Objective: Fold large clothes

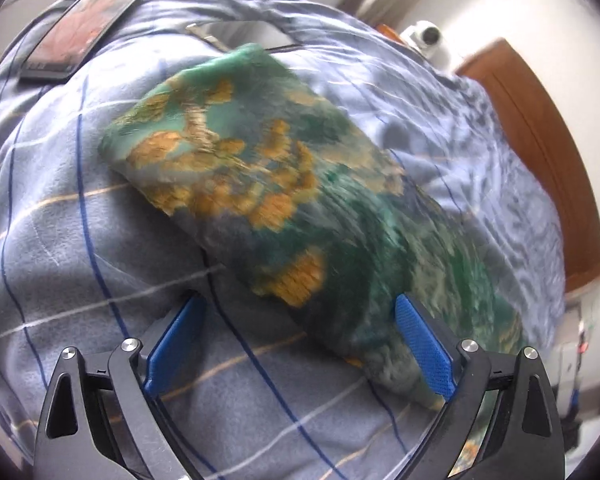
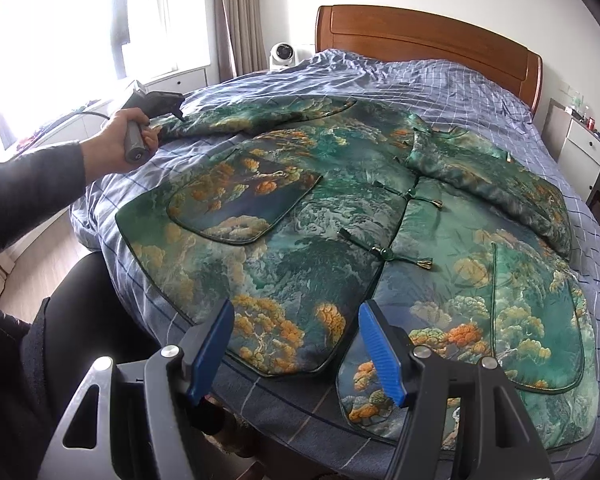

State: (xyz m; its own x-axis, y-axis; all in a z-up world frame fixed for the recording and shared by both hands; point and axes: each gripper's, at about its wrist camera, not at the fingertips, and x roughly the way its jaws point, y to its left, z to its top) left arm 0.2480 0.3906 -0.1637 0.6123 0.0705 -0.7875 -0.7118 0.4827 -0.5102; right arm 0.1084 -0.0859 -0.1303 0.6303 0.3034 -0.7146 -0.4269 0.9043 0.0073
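A green jacket [image 2: 320, 216] with orange cloud patterns lies front up, spread across the bed. Its right-hand sleeve [image 2: 496, 188] is folded in over the chest. The other sleeve [image 1: 260, 168] stretches out over the blue checked bedding [image 1: 60, 240]. My left gripper [image 1: 300, 300] hovers open over that sleeve's end, the cloth running past its right finger [image 1: 420, 340]. In the right wrist view a hand [image 2: 116, 140] holds the left gripper [image 2: 172, 110] at the sleeve tip. My right gripper [image 2: 296, 308] stands open above the jacket's front hem, with nothing between its fingers.
A wooden headboard [image 2: 420, 36] closes the far end of the bed. A white fan-like device [image 2: 283, 55] stands beside it. A dark tablet [image 1: 76, 28] lies on the bedding. White drawers [image 2: 588, 148] stand at the right, a window [image 2: 80, 20] at the left. The person's legs [image 2: 80, 312] press against the bed's near edge.
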